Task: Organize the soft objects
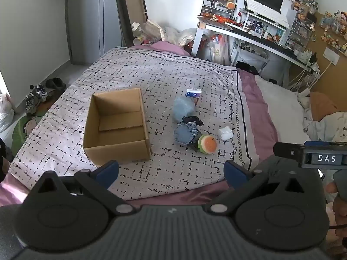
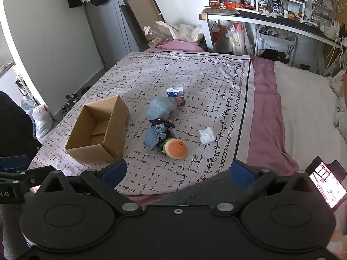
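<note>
An open, empty cardboard box (image 1: 117,127) (image 2: 98,131) stands on the patterned bed cover (image 1: 160,73). To its right lie a light blue soft bundle (image 1: 184,108) (image 2: 160,108), a tissue pack (image 1: 193,93) (image 2: 176,95), a black-and-denim cloth item (image 1: 186,131) (image 2: 158,133), a burger plush (image 1: 208,144) (image 2: 175,148) and a crumpled white tissue (image 1: 225,132) (image 2: 206,135). My left gripper (image 1: 171,171) is open and empty above the near bed edge. My right gripper (image 2: 177,174) is open and empty there too, to the right of the left one.
A cluttered desk (image 1: 256,28) with monitor and keyboard stands at the back right. White pillows (image 2: 308,108) lie right of the cover. Shoes (image 1: 39,93) and bags sit on the floor at left. A lit phone (image 2: 327,184) is at my right.
</note>
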`<control>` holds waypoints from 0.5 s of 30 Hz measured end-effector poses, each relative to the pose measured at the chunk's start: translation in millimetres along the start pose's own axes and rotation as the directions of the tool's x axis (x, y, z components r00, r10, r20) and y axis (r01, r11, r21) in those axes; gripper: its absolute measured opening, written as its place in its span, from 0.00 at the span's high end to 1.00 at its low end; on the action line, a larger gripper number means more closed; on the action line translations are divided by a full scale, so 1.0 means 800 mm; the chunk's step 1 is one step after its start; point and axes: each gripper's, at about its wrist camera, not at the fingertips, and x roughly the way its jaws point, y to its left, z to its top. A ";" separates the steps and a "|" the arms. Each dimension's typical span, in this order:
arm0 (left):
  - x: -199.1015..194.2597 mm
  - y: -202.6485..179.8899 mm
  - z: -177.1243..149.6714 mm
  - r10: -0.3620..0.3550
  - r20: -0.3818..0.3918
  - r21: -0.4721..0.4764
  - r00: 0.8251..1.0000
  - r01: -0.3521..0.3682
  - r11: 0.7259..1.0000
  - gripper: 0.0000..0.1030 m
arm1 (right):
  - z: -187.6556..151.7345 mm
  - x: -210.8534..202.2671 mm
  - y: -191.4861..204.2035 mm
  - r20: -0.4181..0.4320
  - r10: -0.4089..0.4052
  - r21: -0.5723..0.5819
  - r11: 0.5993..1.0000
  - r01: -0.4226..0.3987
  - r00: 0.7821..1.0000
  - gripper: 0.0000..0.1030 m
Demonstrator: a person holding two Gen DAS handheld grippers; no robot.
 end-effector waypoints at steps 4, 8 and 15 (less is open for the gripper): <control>-0.001 0.001 0.001 0.000 0.004 0.003 1.000 0.000 1.000 0.01 | -0.001 -0.002 0.000 0.004 0.000 -0.002 1.000 0.000 1.000 0.00; -0.004 0.003 0.002 0.003 0.010 0.002 1.000 -0.003 1.000 0.01 | 0.000 -0.002 0.001 0.005 0.000 -0.005 1.000 0.000 1.000 0.00; -0.005 0.003 0.003 0.002 0.010 0.002 1.000 -0.002 1.000 0.01 | 0.002 -0.005 0.003 0.011 -0.003 -0.008 1.000 0.003 1.000 0.00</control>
